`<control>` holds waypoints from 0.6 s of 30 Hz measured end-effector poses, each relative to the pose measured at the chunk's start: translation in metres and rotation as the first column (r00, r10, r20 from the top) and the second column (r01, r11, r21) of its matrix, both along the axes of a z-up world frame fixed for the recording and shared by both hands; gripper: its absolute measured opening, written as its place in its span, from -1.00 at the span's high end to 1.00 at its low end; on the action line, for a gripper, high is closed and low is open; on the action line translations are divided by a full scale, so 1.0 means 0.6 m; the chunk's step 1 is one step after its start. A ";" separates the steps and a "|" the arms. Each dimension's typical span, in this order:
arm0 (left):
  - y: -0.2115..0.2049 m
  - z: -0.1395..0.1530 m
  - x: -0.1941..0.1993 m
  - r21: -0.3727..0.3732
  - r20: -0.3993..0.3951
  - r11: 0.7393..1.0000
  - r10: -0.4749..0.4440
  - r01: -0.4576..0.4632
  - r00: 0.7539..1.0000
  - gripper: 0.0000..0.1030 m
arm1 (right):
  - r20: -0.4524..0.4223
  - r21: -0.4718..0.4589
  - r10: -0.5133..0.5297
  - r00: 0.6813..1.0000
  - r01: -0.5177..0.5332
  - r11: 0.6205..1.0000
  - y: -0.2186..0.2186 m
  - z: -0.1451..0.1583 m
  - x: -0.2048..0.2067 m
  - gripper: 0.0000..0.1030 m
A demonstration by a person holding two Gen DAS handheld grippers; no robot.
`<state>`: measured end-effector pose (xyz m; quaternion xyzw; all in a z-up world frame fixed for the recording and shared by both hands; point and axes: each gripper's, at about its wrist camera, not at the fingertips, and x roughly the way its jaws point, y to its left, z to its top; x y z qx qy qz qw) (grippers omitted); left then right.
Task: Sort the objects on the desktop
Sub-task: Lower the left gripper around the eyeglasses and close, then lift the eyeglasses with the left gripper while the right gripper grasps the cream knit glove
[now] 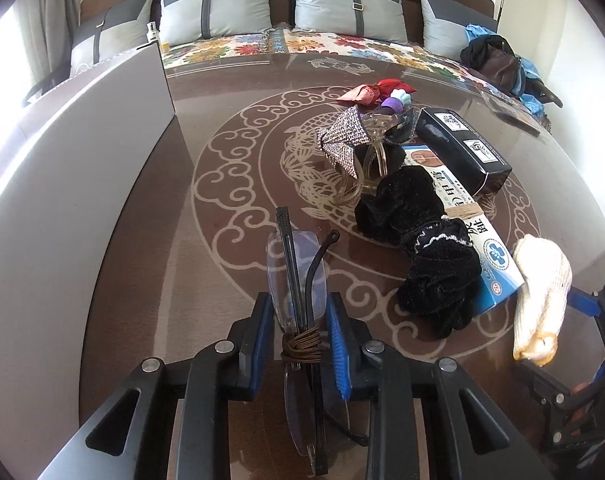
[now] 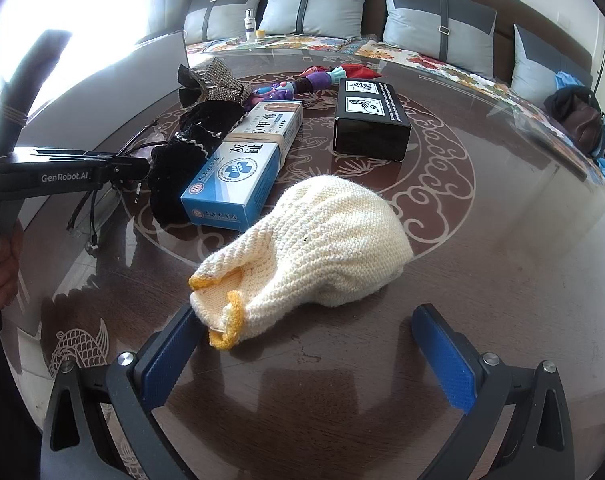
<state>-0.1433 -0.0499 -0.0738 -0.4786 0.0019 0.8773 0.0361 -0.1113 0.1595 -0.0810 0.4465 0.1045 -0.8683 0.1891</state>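
Note:
A pair of folded rimless glasses [image 1: 298,280] with a brown cord wound round the temples lies on the glass-topped round table [image 1: 206,264]. My left gripper [image 1: 298,320] is shut on the glasses, its blue pads [image 1: 264,320] against both sides. From the right wrist view the left gripper [image 2: 114,168] shows side-on with the glasses [image 2: 90,216] under its tip. A cream knitted glove [image 2: 310,248] with a yellow cuff lies in front of my right gripper [image 2: 306,316], which is open wide. The glove's cuff touches the left pad [image 2: 170,352].
A blue-and-white box [image 2: 242,168], a black box [image 2: 370,120], black velvet scrunchies [image 1: 414,240], a rhinestone bow [image 1: 342,136], a clear claw clip [image 1: 374,152], a purple toy [image 2: 302,80] and red cloth [image 1: 362,92] crowd the table's middle. A grey panel [image 1: 82,160] stands left. A bed with pillows [image 1: 342,4] lies behind.

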 end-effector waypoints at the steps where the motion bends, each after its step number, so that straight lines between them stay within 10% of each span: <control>1: -0.005 0.001 0.010 0.007 -0.002 1.000 0.001 -0.001 1.000 0.48 | 0.000 0.000 0.000 1.000 0.000 1.000 0.000 0.000 0.000 -1.00; 18: -0.039 0.024 0.119 0.059 -0.040 0.998 -0.003 0.005 0.999 0.48 | 0.000 0.000 0.000 1.000 0.000 1.000 0.000 0.000 0.000 -1.00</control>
